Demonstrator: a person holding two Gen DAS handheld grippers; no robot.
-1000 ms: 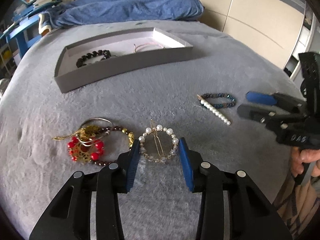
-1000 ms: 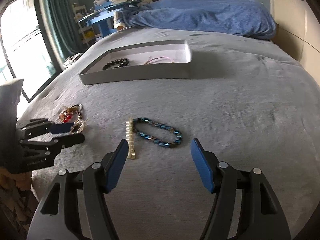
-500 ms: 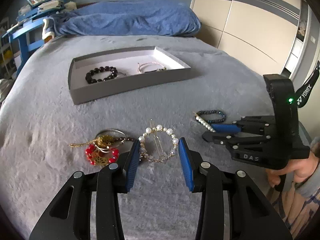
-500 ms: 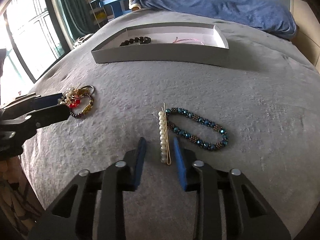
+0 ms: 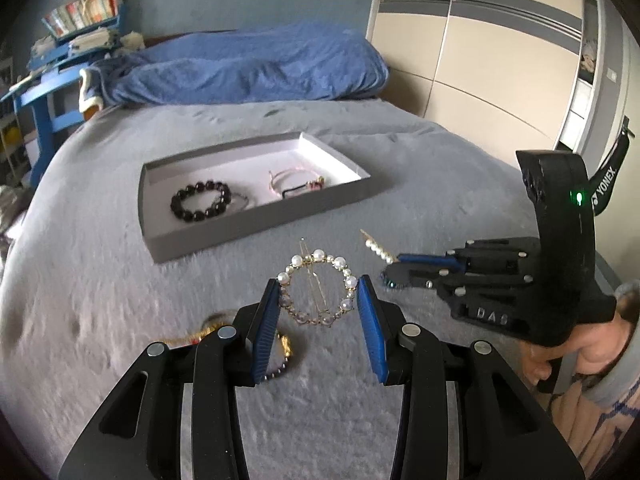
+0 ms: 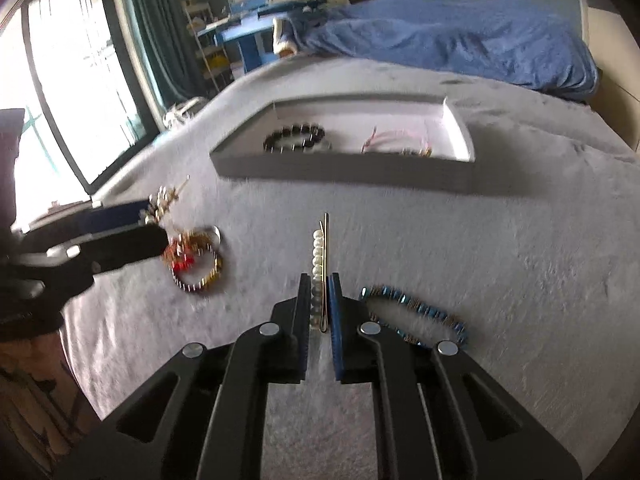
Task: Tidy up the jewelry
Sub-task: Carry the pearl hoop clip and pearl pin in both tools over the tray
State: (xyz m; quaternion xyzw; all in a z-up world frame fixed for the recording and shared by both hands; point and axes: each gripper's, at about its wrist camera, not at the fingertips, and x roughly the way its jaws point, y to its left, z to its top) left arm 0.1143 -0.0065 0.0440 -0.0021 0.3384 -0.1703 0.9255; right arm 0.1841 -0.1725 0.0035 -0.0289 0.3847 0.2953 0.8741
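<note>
My left gripper (image 5: 318,302) is shut on a round pearl hair clip (image 5: 316,288) and holds it above the grey bedspread. My right gripper (image 6: 319,300) is shut on a straight pearl hairpin (image 6: 319,256), lifted off the bed; the hairpin also shows in the left wrist view (image 5: 378,249). A grey tray (image 5: 256,222) lies farther back and holds a black bead bracelet (image 5: 201,201) and a pink cord bracelet (image 5: 296,180). A blue bead bracelet (image 6: 416,316) lies on the bed right of my right gripper. A tangle of gold, red and dark bead jewelry (image 6: 196,260) lies to the left.
A blue duvet (image 5: 248,68) is bunched at the head of the bed. A blue shelf unit (image 5: 60,60) stands at the back left. Wardrobe doors (image 5: 480,48) are on the right. A window (image 6: 72,92) is left of the bed.
My right gripper closed on the pearl hairpin and lifted it. My left gripper closed on the round pearl clip and raised it off the bed, toward the tray.
</note>
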